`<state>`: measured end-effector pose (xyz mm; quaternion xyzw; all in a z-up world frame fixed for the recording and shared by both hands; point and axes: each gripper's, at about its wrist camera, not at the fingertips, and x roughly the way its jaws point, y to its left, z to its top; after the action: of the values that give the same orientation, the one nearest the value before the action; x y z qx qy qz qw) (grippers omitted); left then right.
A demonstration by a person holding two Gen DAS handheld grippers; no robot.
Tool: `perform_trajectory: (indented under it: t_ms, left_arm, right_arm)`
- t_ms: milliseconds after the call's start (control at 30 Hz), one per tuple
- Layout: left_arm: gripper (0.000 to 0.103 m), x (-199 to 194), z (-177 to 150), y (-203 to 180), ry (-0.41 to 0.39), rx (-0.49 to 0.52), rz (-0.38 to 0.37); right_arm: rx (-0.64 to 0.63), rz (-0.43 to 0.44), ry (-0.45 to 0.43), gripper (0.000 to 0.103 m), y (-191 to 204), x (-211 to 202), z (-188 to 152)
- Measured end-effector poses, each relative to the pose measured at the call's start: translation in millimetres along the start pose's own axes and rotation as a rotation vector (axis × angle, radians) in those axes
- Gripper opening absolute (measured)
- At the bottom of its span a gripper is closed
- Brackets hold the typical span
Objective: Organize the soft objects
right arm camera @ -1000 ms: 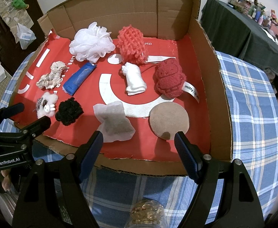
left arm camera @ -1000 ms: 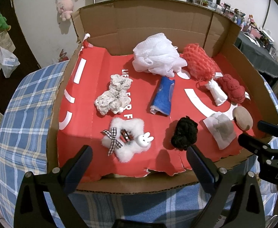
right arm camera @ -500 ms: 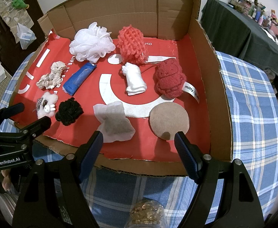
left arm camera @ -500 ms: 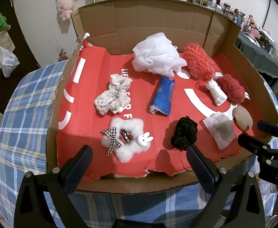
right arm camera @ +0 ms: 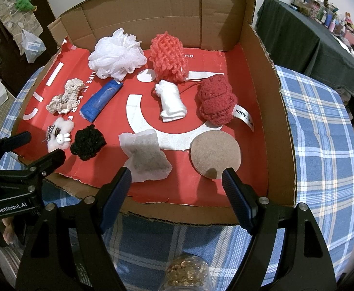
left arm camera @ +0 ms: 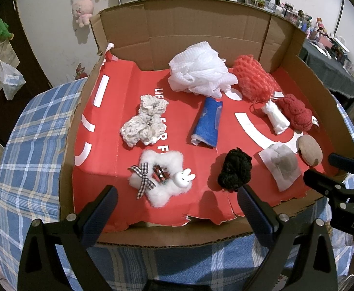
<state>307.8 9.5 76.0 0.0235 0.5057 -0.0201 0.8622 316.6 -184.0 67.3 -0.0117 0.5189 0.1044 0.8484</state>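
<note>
A cardboard box (left arm camera: 201, 26) with a red liner (right arm camera: 249, 174) holds several soft objects. I see a white mesh pouf (left arm camera: 201, 72), an orange net pouf (left arm camera: 252, 80), a cream crochet scrunchie (left arm camera: 144, 123), a blue rolled cloth (left arm camera: 207, 125), a white fluffy bunny clip (left arm camera: 161, 181), a black scrunchie (left arm camera: 235, 169), a grey sachet (right arm camera: 145, 160), a brown round pad (right arm camera: 215, 155), a white cloth roll (right arm camera: 170, 104) and a red plush (right arm camera: 216, 104). My left gripper (left arm camera: 177, 205) is open at the box's near edge, before the bunny clip. My right gripper (right arm camera: 177, 184) is open and empty, before the sachet and pad.
The box sits on a blue plaid tablecloth (right arm camera: 322, 145). A jar (right arm camera: 186, 274) with gold contents stands below my right gripper. Plush toys (left arm camera: 82, 9) hang on the wall behind. A dark-covered table (right arm camera: 310, 36) with clutter stands at the right.
</note>
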Motion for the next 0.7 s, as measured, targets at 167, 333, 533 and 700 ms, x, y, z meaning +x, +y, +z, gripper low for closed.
perform_trajectory:
  t_ms: [167, 333, 533, 700]
  left_arm:
    - [0.101, 0.1, -0.1, -0.2, 0.0, -0.002, 0.001]
    - [0.101, -0.9, -0.3, -0.4, -0.004, -0.006, 0.004]
    - [0.101, -25.4, -4.0, 13.8, -0.097, -0.085, -0.039]
    - [0.101, -63.2, -11.0, 25.2, -0.169, -0.106, -0.065]
  right_arm:
    - [0.001, 0.0, 0.0, 0.077, -0.2, 0.0, 0.5]
    - [-0.001, 0.001, -0.003, 0.077, -0.2, -0.8, 0.1]
    - [-0.013, -0.037, -0.068, 0.077, 0.1, -16.2, 0.3]
    - [-0.006, -0.042, -0.141, 0.077, -3.9, -50.0, -2.8]
